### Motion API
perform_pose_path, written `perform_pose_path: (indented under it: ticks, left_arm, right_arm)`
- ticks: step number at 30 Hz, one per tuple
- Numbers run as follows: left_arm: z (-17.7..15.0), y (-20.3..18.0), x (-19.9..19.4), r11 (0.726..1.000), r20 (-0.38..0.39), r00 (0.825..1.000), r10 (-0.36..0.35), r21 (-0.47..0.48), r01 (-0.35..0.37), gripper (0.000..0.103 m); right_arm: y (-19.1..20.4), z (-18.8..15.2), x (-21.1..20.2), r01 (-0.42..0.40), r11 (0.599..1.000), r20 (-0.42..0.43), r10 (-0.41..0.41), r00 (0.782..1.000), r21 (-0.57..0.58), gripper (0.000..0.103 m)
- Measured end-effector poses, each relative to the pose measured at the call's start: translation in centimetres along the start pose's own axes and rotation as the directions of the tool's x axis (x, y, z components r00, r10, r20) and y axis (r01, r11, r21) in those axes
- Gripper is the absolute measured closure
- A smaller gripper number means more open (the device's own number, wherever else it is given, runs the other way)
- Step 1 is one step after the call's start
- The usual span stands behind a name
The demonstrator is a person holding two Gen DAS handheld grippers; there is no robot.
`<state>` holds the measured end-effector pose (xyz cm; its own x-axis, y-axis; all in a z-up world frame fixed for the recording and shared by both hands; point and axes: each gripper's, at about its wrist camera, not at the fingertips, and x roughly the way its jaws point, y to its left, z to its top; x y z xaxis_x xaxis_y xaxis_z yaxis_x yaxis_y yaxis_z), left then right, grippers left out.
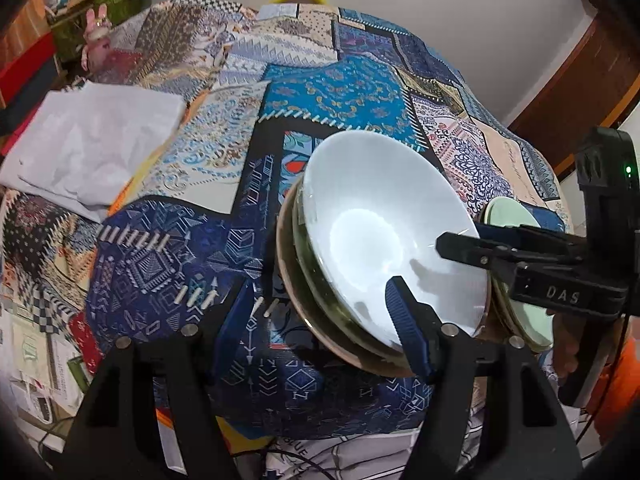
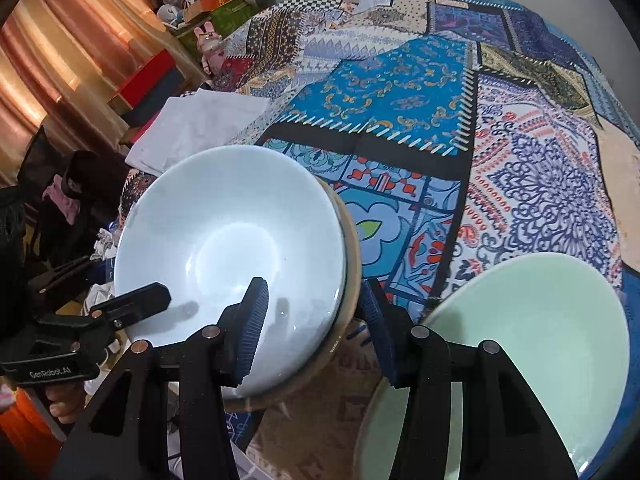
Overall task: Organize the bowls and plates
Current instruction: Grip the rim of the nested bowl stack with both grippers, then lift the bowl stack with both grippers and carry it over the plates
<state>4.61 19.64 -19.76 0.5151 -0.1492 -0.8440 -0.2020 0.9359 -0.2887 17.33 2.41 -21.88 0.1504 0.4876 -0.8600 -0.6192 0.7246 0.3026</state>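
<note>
- Left gripper [image 1: 320, 312] hangs spread wide astride the near rim of the white bowl [image 1: 384, 240], pads not pressing.
- White bowl sits atop a stack [image 1: 296, 280] of dishes on the quilt [image 1: 352, 96].
- Right gripper [image 2: 316, 320], jaws parted, straddles that stack's rim, gripping nothing.
- Green bowl [image 2: 532, 328] rests just beside the stack.

White bowl [image 2: 228, 240], glossy and empty, nested on top of a stack of dishes: a greenish rim directly beneath, a wide tan-rimmed plate [image 1: 296, 300] at the bottom. Stack resting on a patchwork-patterned cloth. Just beside it, a pale green bowl [image 2: 532, 328], also empty, upright on a second pale green dish.
</note>
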Motion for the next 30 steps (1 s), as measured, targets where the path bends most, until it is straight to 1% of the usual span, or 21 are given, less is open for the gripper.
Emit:
perform_pose_path:
  ticks: [6, 8, 11, 15, 18, 20, 23, 30]
  left_arm:
    - [0.2, -0.1, 1.1, 0.999, -0.026, 0.999, -0.036, -0.012, 0.036, 0.048]
    - [0.3, -0.1, 1.5, 0.999, -0.034, 0.999, -0.043, -0.015, 0.042, 0.05]
    - [0.4, 0.1, 2.2, 0.999, -0.046, 0.998, -0.035, -0.026, 0.034, 0.056]
    - [0.4, 0.5, 2.9, 0.998, -0.058, 0.997, -0.047, -0.048, 0.044, 0.06]
    - [0.4, 0.6, 2.9, 0.998, -0.052, 0.998, -0.041, -0.049, 0.038, 0.062]
    - [0.3, 0.6, 2.9, 0.998, -0.046, 0.998, -0.036, -0.053, 0.033, 0.062]
    - [0.2, 0.3, 2.8, 0.998, -0.033, 0.999, -0.021, -0.051, 0.019, 0.062]
    - [0.4, -0.2, 2.5, 0.998, -0.021, 1.0, 0.019, -0.062, -0.02, 0.062]
  right_arm:
    - [0.2, 0.1, 1.1, -0.018, 1.0, -0.037, 0.018, 0.999, 0.006, 0.058]
    - [0.2, 0.1, 1.4, -0.024, 1.0, -0.043, 0.025, 0.999, 0.012, 0.058]
    - [0.4, 0.0, 1.5, -0.018, 1.0, -0.04, 0.019, 0.999, 0.006, 0.059]
    - [0.7, 0.0, 1.7, 0.011, 1.0, -0.039, -0.012, 0.999, -0.017, 0.066]
    - [1.2, -0.2, 2.0, 0.044, 0.998, -0.029, -0.046, 0.999, -0.047, 0.07]
    - [1.0, -0.3, 1.8, 0.049, 0.998, -0.017, -0.05, 0.999, -0.049, 0.072]
    - [0.4, -0.2, 1.6, 0.036, 0.999, -0.012, -0.037, 0.999, -0.022, 0.075]
    - [-0.2, 0.1, 1.5, 0.019, 0.999, -0.003, -0.019, 1.0, 0.026, 0.078]
